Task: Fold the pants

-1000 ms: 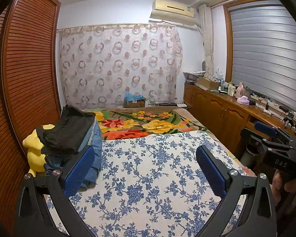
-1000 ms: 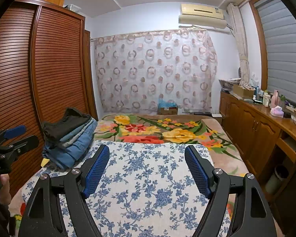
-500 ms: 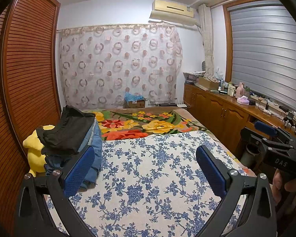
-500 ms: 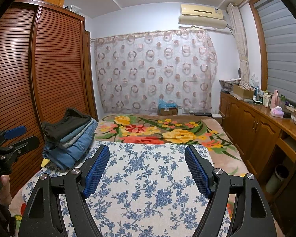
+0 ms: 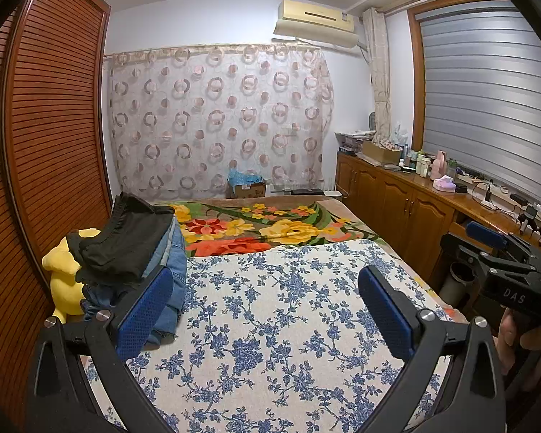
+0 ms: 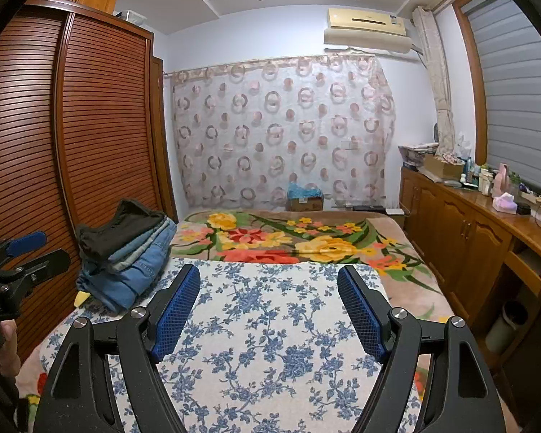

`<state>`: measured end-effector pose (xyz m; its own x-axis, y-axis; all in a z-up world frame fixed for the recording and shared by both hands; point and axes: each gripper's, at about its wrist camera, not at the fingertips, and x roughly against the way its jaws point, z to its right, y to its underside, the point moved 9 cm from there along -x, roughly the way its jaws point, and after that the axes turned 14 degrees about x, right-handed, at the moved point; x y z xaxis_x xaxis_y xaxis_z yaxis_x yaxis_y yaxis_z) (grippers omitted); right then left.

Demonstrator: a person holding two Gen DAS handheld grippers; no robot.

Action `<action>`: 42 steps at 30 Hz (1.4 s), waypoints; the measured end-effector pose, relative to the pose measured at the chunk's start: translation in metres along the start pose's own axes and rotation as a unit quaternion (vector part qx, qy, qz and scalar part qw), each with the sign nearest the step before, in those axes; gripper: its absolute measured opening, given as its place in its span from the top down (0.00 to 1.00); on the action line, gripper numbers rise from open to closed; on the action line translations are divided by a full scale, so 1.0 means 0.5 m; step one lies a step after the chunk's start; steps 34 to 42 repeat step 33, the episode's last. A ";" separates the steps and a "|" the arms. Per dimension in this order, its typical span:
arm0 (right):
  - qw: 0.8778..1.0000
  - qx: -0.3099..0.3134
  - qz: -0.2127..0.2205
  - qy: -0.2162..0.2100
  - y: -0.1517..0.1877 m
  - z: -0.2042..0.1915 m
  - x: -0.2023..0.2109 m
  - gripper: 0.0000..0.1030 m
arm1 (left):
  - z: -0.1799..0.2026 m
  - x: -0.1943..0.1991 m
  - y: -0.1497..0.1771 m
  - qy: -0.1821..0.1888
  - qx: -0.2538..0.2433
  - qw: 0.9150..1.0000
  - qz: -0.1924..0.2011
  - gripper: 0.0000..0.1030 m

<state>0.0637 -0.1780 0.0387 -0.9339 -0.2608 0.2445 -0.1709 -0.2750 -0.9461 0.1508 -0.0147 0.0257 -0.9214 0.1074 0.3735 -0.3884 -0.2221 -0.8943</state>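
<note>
A stack of folded pants (image 5: 133, 249), black on top and blue jeans below, sits at the left edge of the bed; it also shows in the right wrist view (image 6: 126, 249). My left gripper (image 5: 267, 285) is open and empty above the blue-flowered cloth (image 5: 288, 324), just right of the stack. My right gripper (image 6: 270, 288) is open and empty above the same cloth (image 6: 270, 342). Each gripper shows at the edge of the other's view: the right one in the left wrist view (image 5: 501, 252), the left one in the right wrist view (image 6: 21, 252).
A yellow plush toy (image 5: 63, 274) lies behind the stack by the wooden wardrobe (image 5: 36, 144). A bright floral blanket (image 5: 263, 227) covers the far bed. A wooden cabinet (image 6: 469, 234) with bottles runs along the right. A cardboard box (image 6: 304, 200) stands by the curtain.
</note>
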 end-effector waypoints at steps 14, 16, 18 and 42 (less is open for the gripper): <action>1.000 0.000 0.000 0.002 0.002 0.000 -0.001 0.22 | -0.001 0.000 0.001 0.000 0.000 1.000 0.000 0.00; 1.000 0.000 0.000 0.002 0.003 0.000 -0.001 0.22 | -0.001 0.001 0.001 0.000 0.000 1.000 0.000 0.00; 1.000 0.000 0.000 0.002 0.003 -0.001 -0.001 0.22 | -0.001 0.000 0.002 0.000 0.000 1.000 0.000 0.00; 1.000 0.000 0.003 0.001 -0.001 -0.005 0.000 0.22 | -0.001 0.001 0.001 0.001 0.000 1.000 0.001 0.00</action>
